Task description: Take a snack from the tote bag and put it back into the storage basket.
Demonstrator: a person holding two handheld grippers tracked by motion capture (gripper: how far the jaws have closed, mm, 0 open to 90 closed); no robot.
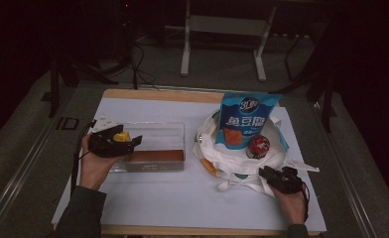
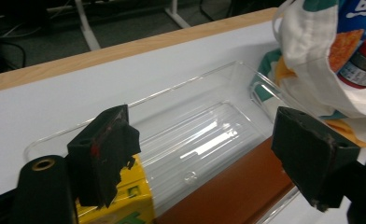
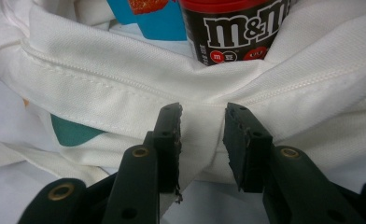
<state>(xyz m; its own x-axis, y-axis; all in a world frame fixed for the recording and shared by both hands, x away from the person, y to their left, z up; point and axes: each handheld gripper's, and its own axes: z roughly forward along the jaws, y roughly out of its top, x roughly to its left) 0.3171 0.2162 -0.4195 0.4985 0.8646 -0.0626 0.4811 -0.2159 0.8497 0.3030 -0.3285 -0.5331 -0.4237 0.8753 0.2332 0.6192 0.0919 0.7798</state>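
A clear plastic bin [image 1: 158,126] lies left of centre with a brown box [image 1: 155,156] along its near wall. My left gripper [image 1: 125,139] hovers over the bin's left end, jaws wide open around nothing [image 2: 204,140]. A yellow carton [image 2: 125,205] rests in the bin just under one jaw. A white tote bag [image 1: 207,144] on the right holds a blue snack bag [image 1: 244,121] and an M&M's jar [image 1: 257,146]. My right gripper [image 1: 271,173] sits at the bag's near rim. Its jaws [image 3: 202,140] stand apart with a loose fold of the cloth [image 3: 102,93] between them.
A white mat [image 1: 182,198] covers the table, and a wooden edge [image 1: 158,93] runs along the far side. Metal stand legs [image 1: 185,54] rise on the floor behind. The bag's straps trail toward the front edge near my right hand.
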